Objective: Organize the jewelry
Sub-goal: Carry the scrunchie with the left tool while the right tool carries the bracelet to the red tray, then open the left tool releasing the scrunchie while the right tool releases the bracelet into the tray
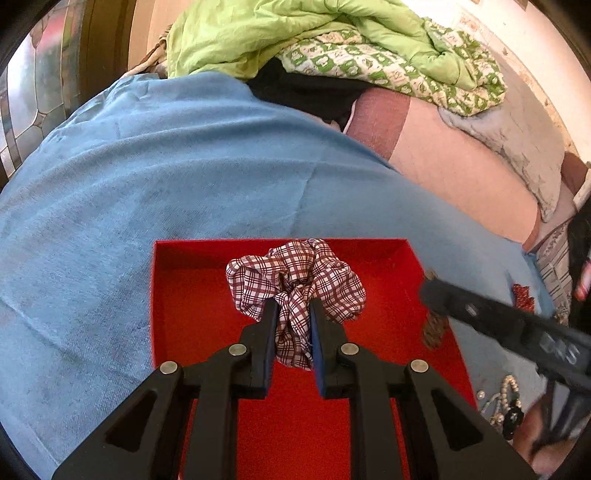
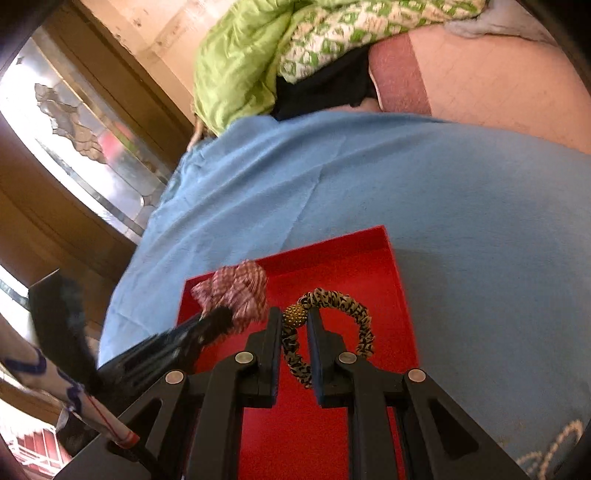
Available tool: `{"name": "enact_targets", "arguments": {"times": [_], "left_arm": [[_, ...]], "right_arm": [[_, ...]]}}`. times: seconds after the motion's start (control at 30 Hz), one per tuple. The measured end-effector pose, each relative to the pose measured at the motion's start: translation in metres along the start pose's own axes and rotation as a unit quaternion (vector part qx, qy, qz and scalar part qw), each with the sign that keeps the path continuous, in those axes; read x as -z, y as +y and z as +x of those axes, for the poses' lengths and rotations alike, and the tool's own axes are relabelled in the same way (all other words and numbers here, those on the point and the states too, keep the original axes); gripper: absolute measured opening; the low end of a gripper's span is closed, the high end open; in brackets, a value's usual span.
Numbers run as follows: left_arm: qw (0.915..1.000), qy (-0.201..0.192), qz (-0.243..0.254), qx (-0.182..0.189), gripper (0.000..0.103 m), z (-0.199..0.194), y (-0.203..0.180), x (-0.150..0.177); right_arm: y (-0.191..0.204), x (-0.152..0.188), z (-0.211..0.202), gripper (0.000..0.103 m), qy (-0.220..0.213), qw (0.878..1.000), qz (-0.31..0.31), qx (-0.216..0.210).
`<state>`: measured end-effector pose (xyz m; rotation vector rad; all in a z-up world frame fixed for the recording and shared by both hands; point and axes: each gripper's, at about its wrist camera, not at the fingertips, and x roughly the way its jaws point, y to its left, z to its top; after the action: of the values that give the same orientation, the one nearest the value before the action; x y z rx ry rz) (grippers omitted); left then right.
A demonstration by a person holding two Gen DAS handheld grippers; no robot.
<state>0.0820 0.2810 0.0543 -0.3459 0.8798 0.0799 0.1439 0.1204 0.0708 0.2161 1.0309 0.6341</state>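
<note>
Closest to each lens are my own black jaws. Left gripper (image 1: 293, 308) is nearly closed, pinching the plaid scrunchie (image 1: 295, 284) by a gathered fold; its ruffles hang over the middle of the red tray (image 1: 177, 295). Right gripper (image 2: 294, 317) is likewise nearly closed, clamping the leopard-print hair tie (image 2: 354, 317) beside its gold bead (image 2: 294, 315), over the tray's right half.

Handling, as I judge it: both items are light, soft and elastic. Neither is fragile or slippery. Grip the scrunchie on bunched fabric; grip the hair tie on the cord next to the bead, not on the hard bead itself.

Near right of the tray, a pearl strand (image 1: 508, 389) lies on the blue cloth (image 1: 147, 166). Far off sits a green quilt (image 1: 295, 33), with a window (image 2: 85, 147) at left.
</note>
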Motion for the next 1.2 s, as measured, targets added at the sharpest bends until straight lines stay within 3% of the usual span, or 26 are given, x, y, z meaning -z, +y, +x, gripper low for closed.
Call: {"name": "enact_targets", "arguments": {"times": [0.5,0.6,0.7,0.73,0.9,1.0,1.2], "left_arm": [[0.9996,0.018,-0.008,-0.019,0.017,0.012,0.005,0.001],[0.9996,0.017,-0.012,-0.021,0.022,0.012,0.006,0.000],[0.9995,0.015,-0.012,-0.025,0.032,0.012,0.006,0.001],[0.9995,0.014,-0.012,-0.026,0.037,0.011,0.007,0.001],[0.9997,0.003,-0.014,-0.022,0.039,0.004,0.007,-0.001],[0.9996,-0.015,-0.013,-0.020,0.049,-0.005,0.003,-0.003],[0.9992,-0.036,0.008,-0.015,0.051,-0.016,-0.017,-0.003]], "right_arm": [[-0.014,-0.029,0.057,0.016,0.027,0.999,0.019,0.030],[-0.015,-0.029,0.058,0.016,0.028,0.999,0.022,0.030],[-0.016,-0.029,0.059,0.025,0.032,0.999,0.025,0.021],[-0.016,-0.029,0.057,0.029,0.031,0.999,0.026,0.019],[-0.014,-0.030,0.046,0.030,0.023,0.999,0.027,0.008],[-0.014,-0.028,0.030,0.030,0.011,1.000,0.028,-0.008],[-0.018,-0.012,-0.009,0.030,-0.009,0.999,0.025,-0.038]]}}
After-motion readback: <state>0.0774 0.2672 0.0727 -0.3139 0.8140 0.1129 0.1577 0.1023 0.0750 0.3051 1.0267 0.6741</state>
